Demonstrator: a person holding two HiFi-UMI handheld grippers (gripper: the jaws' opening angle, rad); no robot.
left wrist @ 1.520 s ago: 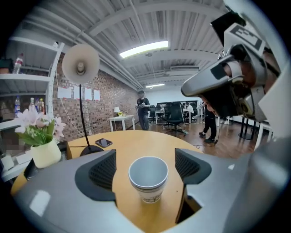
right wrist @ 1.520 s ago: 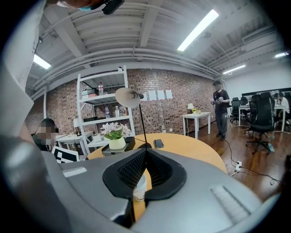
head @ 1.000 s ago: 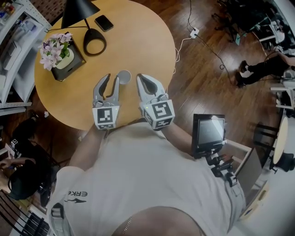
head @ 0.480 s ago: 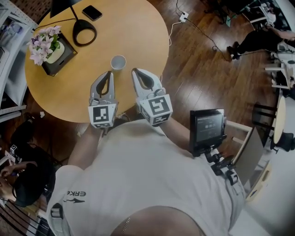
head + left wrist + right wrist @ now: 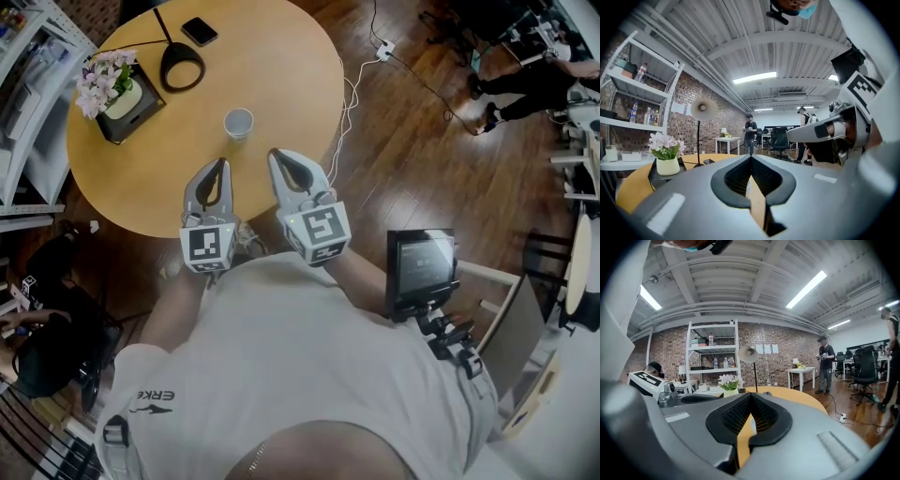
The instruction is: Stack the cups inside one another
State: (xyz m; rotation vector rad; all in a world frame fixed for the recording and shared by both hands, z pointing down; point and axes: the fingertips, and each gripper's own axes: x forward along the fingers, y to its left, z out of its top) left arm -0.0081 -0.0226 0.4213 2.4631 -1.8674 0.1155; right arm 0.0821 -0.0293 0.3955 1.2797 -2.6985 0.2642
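Cup work looks close to its end: one small, pale, round, thin-walled cup (image 5: 239, 122) stands upright on the round wooden bench (image 5: 281, 75), a little inside its near edge and toward the right side. Whether others nest inside it I cannot tell. The left gripper (image 5: 220, 165) and right gripper (image 5: 280, 155) hover over the near edge, apart from the cup, each with its jaws pressed together on nothing. The cup is probably light, easily crushed and easily tipped, so a gentle pinch across the rim or upper wall seems best.
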